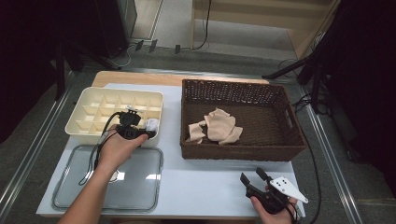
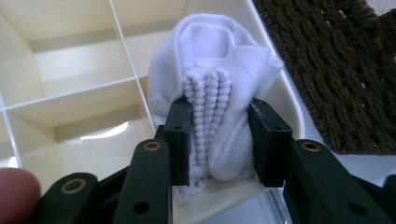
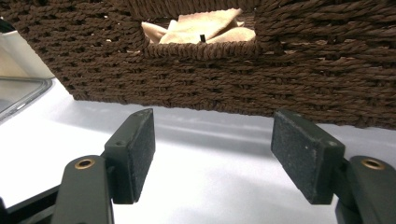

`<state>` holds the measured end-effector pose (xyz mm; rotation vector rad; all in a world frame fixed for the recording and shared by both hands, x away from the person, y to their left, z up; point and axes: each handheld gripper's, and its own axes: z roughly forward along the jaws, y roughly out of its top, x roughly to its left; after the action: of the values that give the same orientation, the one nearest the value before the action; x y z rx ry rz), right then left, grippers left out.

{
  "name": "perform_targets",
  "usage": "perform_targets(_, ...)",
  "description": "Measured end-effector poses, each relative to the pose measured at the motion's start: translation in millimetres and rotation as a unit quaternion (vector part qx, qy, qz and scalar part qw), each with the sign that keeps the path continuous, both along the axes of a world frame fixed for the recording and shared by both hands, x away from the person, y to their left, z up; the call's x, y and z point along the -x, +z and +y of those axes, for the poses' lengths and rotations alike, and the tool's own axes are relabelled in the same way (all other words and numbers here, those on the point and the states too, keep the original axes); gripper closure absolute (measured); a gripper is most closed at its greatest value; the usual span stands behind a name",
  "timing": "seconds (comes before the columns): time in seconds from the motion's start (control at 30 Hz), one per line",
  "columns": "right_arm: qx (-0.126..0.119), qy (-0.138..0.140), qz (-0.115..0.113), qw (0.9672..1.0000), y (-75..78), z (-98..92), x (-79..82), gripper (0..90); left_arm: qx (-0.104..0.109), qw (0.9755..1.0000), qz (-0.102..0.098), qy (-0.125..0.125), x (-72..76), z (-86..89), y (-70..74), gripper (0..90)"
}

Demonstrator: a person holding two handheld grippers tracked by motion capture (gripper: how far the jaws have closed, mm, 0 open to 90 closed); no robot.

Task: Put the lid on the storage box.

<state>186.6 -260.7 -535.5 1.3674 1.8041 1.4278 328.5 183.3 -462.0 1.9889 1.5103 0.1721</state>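
Two black hand-held grippers are at work over a white table (image 1: pixel 210 179). The left gripper (image 2: pixel 223 140) is clamped on a rolled white sock (image 2: pixel 212 84), holding it at the near right corner compartment of the cream plastic divided organiser tray (image 1: pixel 88 109). The right gripper (image 3: pixel 215 156) rests low with its jaws spread apart, empty, facing the dark brown woven wicker basket (image 3: pixel 289 65). Beige socks (image 1: pixel 217 125) lie inside that basket. Near the left forearm sits a clear shallow tray (image 1: pixel 140 186).
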Motion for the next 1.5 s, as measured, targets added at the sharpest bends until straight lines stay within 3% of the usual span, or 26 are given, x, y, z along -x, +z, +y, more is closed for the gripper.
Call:
perform_targets(0.07, -0.003, 0.0, 0.0, 1.0, 0.1, -1.0, 0.3, 31.3, 0.013, 0.9998, -0.012, -0.004, 2.2, 4.7, 3.2, 59.9)
perform_targets(0.17, -0.007, -0.001, 0.002, 1.0, -0.1, -2.5, -0.2, 31.3, 0.03, 0.9985, -0.047, 0.004, 5.3, 10.9, 8.6, 55.8)
perform_targets(0.33, -0.004, 0.001, 0.002, 1.0, -0.4, -1.4, -0.3, 31.3, 0.047, 0.9938, -0.097, 0.029, 5.4, 13.3, 14.3, 43.3)
perform_targets(0.4, -0.005, 0.001, 0.003, 1.0, -0.4, -1.5, 0.0, 31.3, 0.037, 0.9952, -0.087, 0.027, 4.0, 10.6, 11.4, 41.8)
perform_targets(0.47, -0.006, 0.0, 0.003, 1.0, -0.2, -1.7, 0.1, 31.3, 0.027, 0.9973, -0.065, 0.018, 3.7, 6.5, 6.0, 62.1)
perform_targets(0.53, -0.006, 0.0, 0.003, 1.0, -0.2, -1.7, 0.1, 31.3, 0.034, 0.9977, -0.053, 0.027, 2.9, 7.0, 4.8, 70.1)
perform_targets(0.63, -0.004, 0.001, 0.002, 1.0, -0.5, -1.1, 0.0, 31.3, 0.036, 0.9986, -0.027, 0.028, -1.2, 5.1, 0.9, 73.2)
perform_targets(0.73, -0.003, 0.002, 0.002, 1.0, -0.5, -0.8, 0.2, 31.3, 0.005, 0.9997, -0.013, 0.019, -4.8, -1.9, -2.2, 74.4)
perform_targets(0.83, -0.003, 0.002, 0.002, 1.0, -0.6, -1.0, -0.1, 31.3, -0.025, 0.9996, -0.015, 0.007, -6.5, -7.7, -1.1, 74.5)
perform_targets(0.97, -0.004, 0.003, 0.003, 1.0, -0.4, -0.7, 0.3, 31.4, -0.01, 0.9997, -0.021, 0.002, -6.3, -3.3, -2.7, 72.0)
perform_targets(1.13, -0.006, 0.002, 0.002, 1.0, -0.3, -1.5, 0.3, 31.3, 0.024, 0.9989, -0.039, 0.015, -0.7, 8.2, 6.3, 59.4)
perform_targets(1.2, -0.007, 0.002, 0.003, 1.0, -0.3, -1.6, -0.1, 31.3, 0.034, 0.9983, -0.045, 0.017, 1.5, 11.2, 9.6, 65.9)
perform_targets(1.27, -0.006, 0.002, 0.002, 1.0, -0.5, -1.4, -0.4, 31.3, 0.029, 0.9989, -0.038, 0.0, 2.6, 9.7, 8.2, 81.4)
perform_targets(1.33, -0.005, 0.002, 0.002, 1.0, -0.7, -1.1, -0.7, 31.3, 0.033, 0.999, -0.029, -0.007, 1.6, 8.3, 6.4, 90.0)
perform_targets(1.5, -0.002, 0.003, 0.003, 1.0, -0.5, 0.1, 0.0, 31.3, 0.018, 0.9997, -0.002, -0.015, -5.3, 1.8, -2.8, 90.0)
